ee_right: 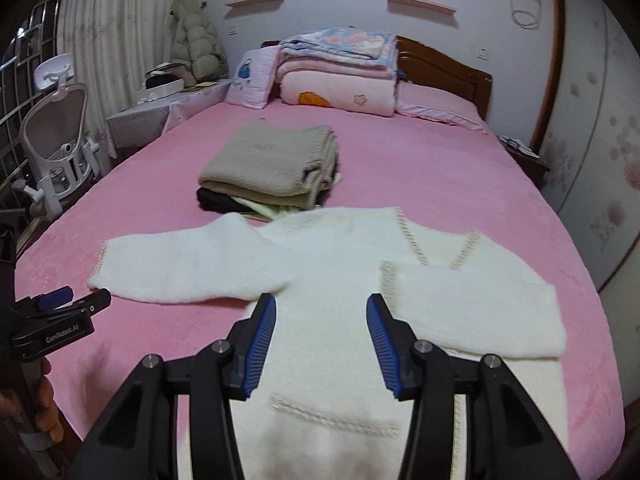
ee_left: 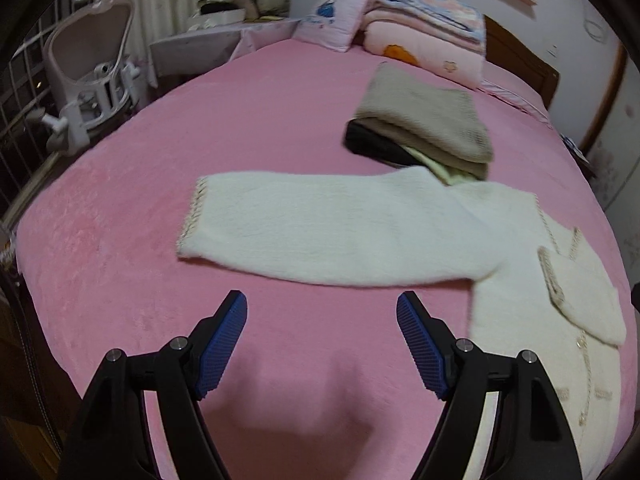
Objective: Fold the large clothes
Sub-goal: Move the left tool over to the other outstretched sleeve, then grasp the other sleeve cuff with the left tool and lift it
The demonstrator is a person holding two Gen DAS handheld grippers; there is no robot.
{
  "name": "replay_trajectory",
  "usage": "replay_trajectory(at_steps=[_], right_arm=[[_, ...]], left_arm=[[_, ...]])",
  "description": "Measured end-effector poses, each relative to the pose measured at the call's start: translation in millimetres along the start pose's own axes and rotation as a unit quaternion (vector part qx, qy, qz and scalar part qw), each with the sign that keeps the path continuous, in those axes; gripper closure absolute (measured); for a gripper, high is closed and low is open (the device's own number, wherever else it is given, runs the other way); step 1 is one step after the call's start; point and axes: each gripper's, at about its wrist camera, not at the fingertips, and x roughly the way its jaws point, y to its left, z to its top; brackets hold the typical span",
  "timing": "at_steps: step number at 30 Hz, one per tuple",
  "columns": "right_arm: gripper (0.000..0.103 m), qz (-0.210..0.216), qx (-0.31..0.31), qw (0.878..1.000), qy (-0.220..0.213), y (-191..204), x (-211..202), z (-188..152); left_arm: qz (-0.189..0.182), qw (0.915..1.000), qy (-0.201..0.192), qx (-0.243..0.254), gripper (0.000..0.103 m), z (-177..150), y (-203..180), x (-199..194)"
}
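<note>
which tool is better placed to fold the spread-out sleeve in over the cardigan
Left. The left tool hangs open over the pink bedspread, just short of the outstretched sleeve. The right tool, also open, sits over the cardigan body, where the other sleeve is already folded.

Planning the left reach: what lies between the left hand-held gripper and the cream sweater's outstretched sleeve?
Only bare pink fleece bedspread lies between the left hand-held gripper and the cream fuzzy sweater's outstretched sleeve, as the left wrist view shows.
</note>
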Motion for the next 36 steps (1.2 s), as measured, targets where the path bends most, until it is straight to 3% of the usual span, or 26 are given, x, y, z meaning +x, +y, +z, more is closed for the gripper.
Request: replay_trajectory(at_steps=[5,9,14,18,19,20,21,24,28,30,32,36], right_arm=[[0.056,0.014,-0.038,0.999,0.016,37.8,31.6,5.0],[0.056,0.026,-0.062,0.997,0.03,62.6,56.9,4.9],[0.056,0.037,-0.066,0.996,0.05,78.6,76.1,-1.5],[0.056,0.048,-0.064,0.995,0.063,80.3,83.0,-10.9],[0.056,0.052,-0.063,0.994,0.068,79.6,84.2,-14.8],[0.056,0.054,-0.062,0.994,0.071,79.5,84.8,-16.5],[0.056,0.058,-0.061,0.994,0.075,77.6,84.9,-20.7],[0.056,0.057,-0.06,0.994,0.078,72.5,83.1,-27.4],[0.056,0.051,-0.045,0.995,0.079,52.0,79.2,-34.4],[0.056,0.05,-0.023,0.995,0.081,34.5,77.4,-37.0],[0.056,0.053,-0.002,0.995,0.083,18.7,75.7,-38.6],[0.056,0.039,0.049,0.995,0.076,-26.3,67.2,-44.7]], left_arm=[[-0.019,0.9948,0.037,-0.093,0.027,4.6,65.9,59.2],[-0.045,0.9814,0.064,-0.175,0.027,3.6,110.9,104.4],[-0.079,0.9622,0.077,-0.249,0.027,1.2,142.1,145.4],[-0.078,0.9584,0.064,-0.267,0.027,8.2,147.7,162.7],[-0.073,0.9595,0.061,-0.265,0.037,12.3,147.2,166.5],[-0.07,0.9611,0.057,-0.261,0.077,15.4,146.1,169.1],[-0.066,0.9625,0.059,-0.256,0.094,18.7,144.0,172.6],[-0.058,0.9616,0.058,-0.262,0.097,29.9,134.1,171.6],[-0.033,0.9753,0.003,-0.218,0.097,56.5,93.6,130.7],[-0.051,0.9784,-0.024,-0.199,0.097,69.6,70.9,107.0],[-0.092,0.98,-0.05,-0.169,0.097,86.3,35.3,79.6],[-0.149,0.9826,-0.078,-0.079,0.097,107.0,-56.8,40.7]])
